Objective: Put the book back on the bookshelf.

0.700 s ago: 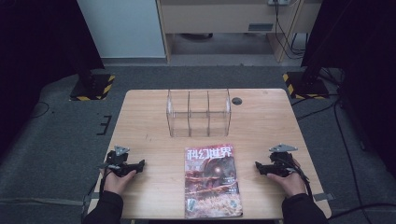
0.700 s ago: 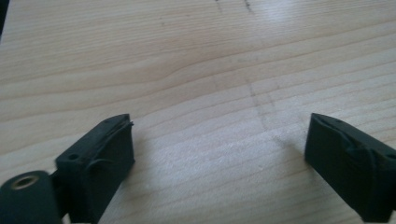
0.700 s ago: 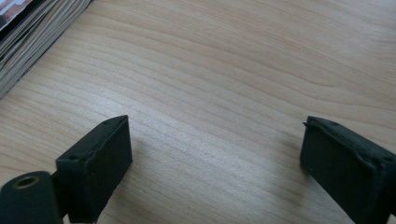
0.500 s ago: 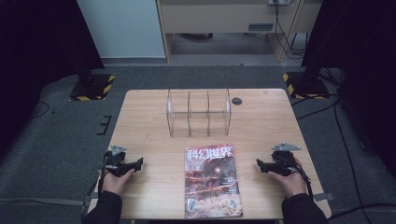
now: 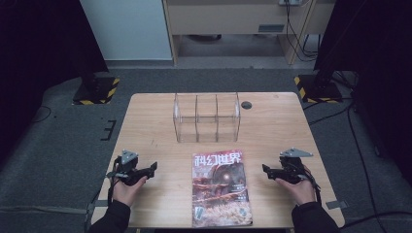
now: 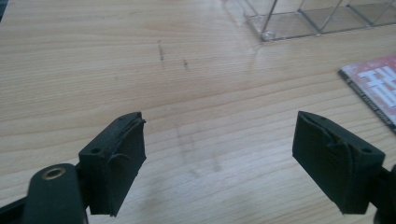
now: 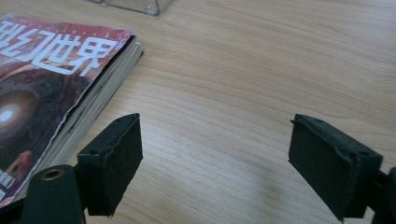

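Note:
A magazine (image 5: 221, 187) with a red cover and white characters lies flat near the table's front edge, between my two hands. Its thick page edge shows in the right gripper view (image 7: 56, 88), and its corner in the left gripper view (image 6: 373, 86). My left gripper (image 5: 148, 170) rests on the table left of the magazine, open, with bare wood between its jaws (image 6: 219, 154). My right gripper (image 5: 267, 170) sits right of the magazine, open and holding nothing (image 7: 215, 158). A clear acrylic divider rack (image 5: 206, 116) stands upright behind the magazine.
The wooden table (image 5: 272, 126) has a small dark round hole (image 5: 246, 105) right of the rack. The rack's clear base corner (image 6: 280, 28) lies ahead in the left gripper view. Dark floor, cables and yellow-black striped stand bases (image 5: 97, 90) surround the table.
Both hands have shifted only slightly near the front edge. The magazine and the rack have not moved.

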### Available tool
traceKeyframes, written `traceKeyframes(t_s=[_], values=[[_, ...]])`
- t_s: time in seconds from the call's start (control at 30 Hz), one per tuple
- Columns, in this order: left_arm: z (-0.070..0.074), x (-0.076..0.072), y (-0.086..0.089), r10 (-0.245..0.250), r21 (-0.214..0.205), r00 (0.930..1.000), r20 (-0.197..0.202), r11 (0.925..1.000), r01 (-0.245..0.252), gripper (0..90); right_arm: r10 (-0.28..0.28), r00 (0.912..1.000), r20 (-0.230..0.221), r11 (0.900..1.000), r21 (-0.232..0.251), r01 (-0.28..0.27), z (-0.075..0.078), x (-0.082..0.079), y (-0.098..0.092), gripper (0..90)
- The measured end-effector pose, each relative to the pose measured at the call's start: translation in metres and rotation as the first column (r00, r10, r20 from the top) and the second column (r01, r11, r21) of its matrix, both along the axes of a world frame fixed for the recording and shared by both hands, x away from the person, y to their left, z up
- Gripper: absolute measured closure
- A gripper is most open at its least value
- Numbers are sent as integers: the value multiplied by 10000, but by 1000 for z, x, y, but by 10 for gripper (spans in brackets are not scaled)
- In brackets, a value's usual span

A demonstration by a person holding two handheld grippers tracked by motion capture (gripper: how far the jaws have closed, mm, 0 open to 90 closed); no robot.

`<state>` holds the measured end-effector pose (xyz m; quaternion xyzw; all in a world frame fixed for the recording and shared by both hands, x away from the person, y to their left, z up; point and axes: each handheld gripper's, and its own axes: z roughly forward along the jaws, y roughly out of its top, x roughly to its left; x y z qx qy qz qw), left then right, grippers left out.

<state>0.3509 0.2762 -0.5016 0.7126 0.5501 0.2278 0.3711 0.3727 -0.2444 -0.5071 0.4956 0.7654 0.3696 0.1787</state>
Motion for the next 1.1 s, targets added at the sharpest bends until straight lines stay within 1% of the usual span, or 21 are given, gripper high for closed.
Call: traceKeyframes(t_s=[0.03,0.07,0.1,0.17,0.2,0.23,0.3,0.33,0.37,0.4,0.43,0.57,0.6,0.73,0.8,0.9,0.97,1.0,1.03,1.07,1.1], values=[[1,-1,-3,16,-84,10000,73,10000,-15,167,0,10000,0,10000,0,0,0,0,0,194],[3,-4,-8,-191,-137,9997,148,9997,193,175,113,9999,82,9999,78,-114,2,-2,2,205],[3,-4,-8,-191,-137,9997,148,9997,193,185,113,9999,82,9999,78,-114,2,-2,2,205],[6,-6,-17,-459,-207,9982,391,9987,467,187,205,9995,222,9994,261,-211,4,-4,6,211],[6,-6,-17,-459,-207,9982,391,9987,467,188,205,9995,222,9994,261,-211,4,-4,6,211],[8,-7,-24,-701,-132,9965,446,9974,708,188,258,9994,229,9992,295,-264,6,-4,9,212],[8,-7,-27,-789,-135,9959,450,9967,796,191,337,9990,297,9987,362,-348,7,-4,12,219],[9,-8,-30,-868,-59,9952,462,9962,871,194,394,9989,250,9981,462,-405,7,-5,14,225],[9,-9,-37,-1042,-128,9935,452,9944,1048,194,470,9986,246,9974,540,-483,8,-6,16,231],[9,-9,-37,-1042,-128,9935,452,9944,1048,196,470,9986,246,9974,540,-483,8,-6,16,231],[10,-10,-43,-1152,-102,9923,454,9932,1158,202,672,9975,224,9960,567,-684,8,-7,20,244],[10,-11,-54,-1418,-55,9883,567,9898,1424,219,879,9961,127,9944,580,-884,7,-8,27,251],[10,-12,-62,-1603,10,9852,601,9870,1605,223,946,9955,82,9936,611,-949,5,-9,31,255],[8,-13,-75,-1830,-22,9815,570,9830,1834,242,1147,9934,-83,9901,830,-1136,3,-10,38,280],[6,-13,-86,-1985,42,9791,439,9801,1985,250,1238,9922,-145,9880,946,-1219,2,-11,43,300],[2,-13,-91,-2138,50,9765,278,9769,2137,259,1357,9904,-281,9858,1032,-1321,-1,-12,48,317],[-1,-12,-97,-2248,41,9743,149,9744,2248,262,1671,9845,-535,9820,977,-1614,-8,-12,59,324],[-4,-12,-102,-2472,216,9690,27,9688,2471,265,1766,9819,-678,9804,1004,-1694,-10,-13,64,326],[-4,-12,-102,-2472,216,9690,27,9688,2471,264,1766,9819,-678,9804,1004,-1694,-10,-13,64,326],[-7,-11,-107,-2640,320,9645,-29,9640,2640,264,1956,9779,-732,9779,901,-1889,-14,-13,72,340],[-8,-11,-109,-2706,358,9626,-128,9619,2709,264,2010,9766,-764,9770,885,-1942,-16,-13,76,341]])
